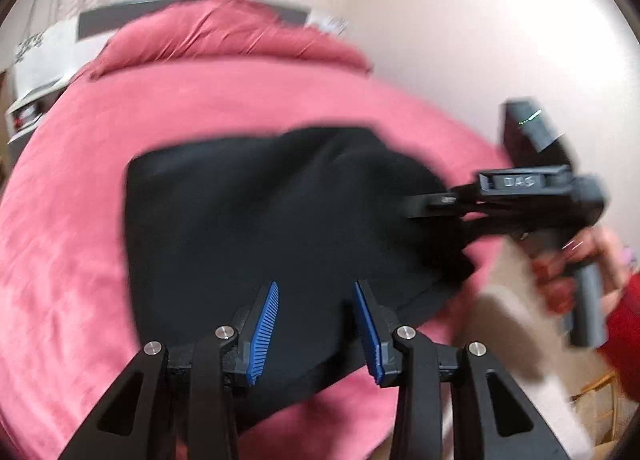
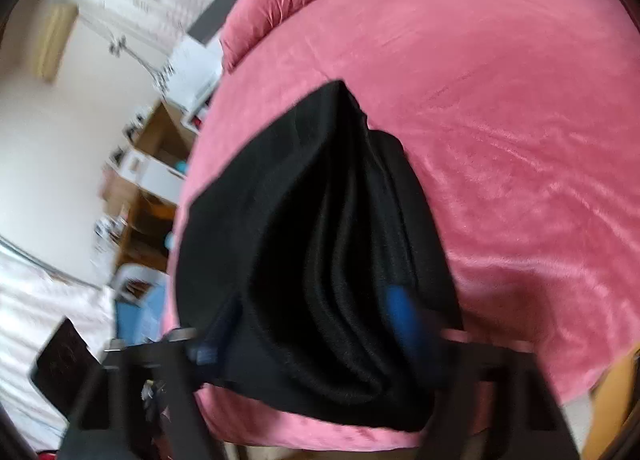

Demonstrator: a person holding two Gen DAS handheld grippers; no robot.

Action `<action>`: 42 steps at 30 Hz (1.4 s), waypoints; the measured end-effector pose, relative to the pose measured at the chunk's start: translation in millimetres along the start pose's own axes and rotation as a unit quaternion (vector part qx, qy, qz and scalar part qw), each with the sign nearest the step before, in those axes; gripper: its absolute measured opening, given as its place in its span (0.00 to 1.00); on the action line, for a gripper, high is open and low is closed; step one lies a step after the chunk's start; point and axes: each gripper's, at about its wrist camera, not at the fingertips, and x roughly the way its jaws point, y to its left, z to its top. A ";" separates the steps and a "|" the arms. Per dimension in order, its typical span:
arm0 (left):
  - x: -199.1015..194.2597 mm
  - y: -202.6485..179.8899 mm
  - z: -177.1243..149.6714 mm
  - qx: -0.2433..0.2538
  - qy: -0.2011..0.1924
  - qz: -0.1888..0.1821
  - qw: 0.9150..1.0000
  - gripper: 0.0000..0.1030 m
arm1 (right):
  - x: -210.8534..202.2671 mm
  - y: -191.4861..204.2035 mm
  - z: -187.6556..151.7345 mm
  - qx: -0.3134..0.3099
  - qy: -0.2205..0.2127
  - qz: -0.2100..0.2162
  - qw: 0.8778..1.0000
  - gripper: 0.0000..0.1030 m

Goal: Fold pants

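- Blue ribbed pads of the left gripper stand apart, nothing between them; they hover over the near edge of the pants, not touching as far as the blur allows.
- Right gripper: in its own view the blue pads sit either side of a thick bundle of stacked black folds, and the cloth bulges between them, so I read the jaws as pinched on the pants' edge. From the left wrist view the same gripper reaches in at the pants' right side, carried by a hand with a red sleeve.
- Pants: black, already doubled into a compact squarish bundle, lying on the pink bedspread, towards its near edge. Several layers show at the end the right gripper holds.
- Beyond the pants, a pillow under the same pink cover at the far end; a pale wall past that. Shelving shows off the pants' left in the right wrist view, too blurred to itemise.
- Step in hand, my reading: a late fold, the right side lifting or dragging the layered end.
- Next move likely calls for the left jaws to drop and grip the near edge, so both ends travel together and the layers don't slide.
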 end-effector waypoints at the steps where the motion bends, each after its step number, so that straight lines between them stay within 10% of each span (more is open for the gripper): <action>1: -0.3 7.1 -3.6 -0.011 0.007 -0.005 1.000 0.37 | 1.4 -0.2 0.6 0.000 0.008 -0.004 1.000 0.11; 6: -13.9 31.9 -20.9 -0.071 0.005 -0.055 0.996 0.37 | -22.4 4.9 1.0 0.019 -0.023 0.019 0.999 0.11; 12: -6.2 25.7 -31.7 -0.020 0.020 -0.051 0.998 0.37 | -3.0 -30.5 -15.7 0.084 -0.013 -0.009 0.996 0.11; 17: -21.8 18.2 -32.8 -0.010 0.016 -0.054 0.998 0.37 | -4.3 -54.7 -17.0 0.161 -0.040 0.057 0.984 0.15; 24: -29.6 28.7 13.3 -0.030 -0.038 -0.053 0.997 0.37 | -64.7 20.3 5.0 -0.014 -0.183 -0.062 0.981 0.20; 31: 17.1 29.5 53.4 -0.031 -0.020 0.009 0.999 0.37 | -2.8 88.7 36.7 -0.149 -0.128 -0.080 0.977 0.20; 37: 43.4 45.5 57.5 -0.054 -0.004 0.018 0.998 0.35 | 37.9 48.0 47.8 -0.112 -0.085 -0.176 0.974 0.14; 42: 64.8 66.0 54.5 -0.090 0.016 0.008 0.996 0.22 | 36.2 1.5 49.2 -0.044 -0.081 -0.131 0.987 0.00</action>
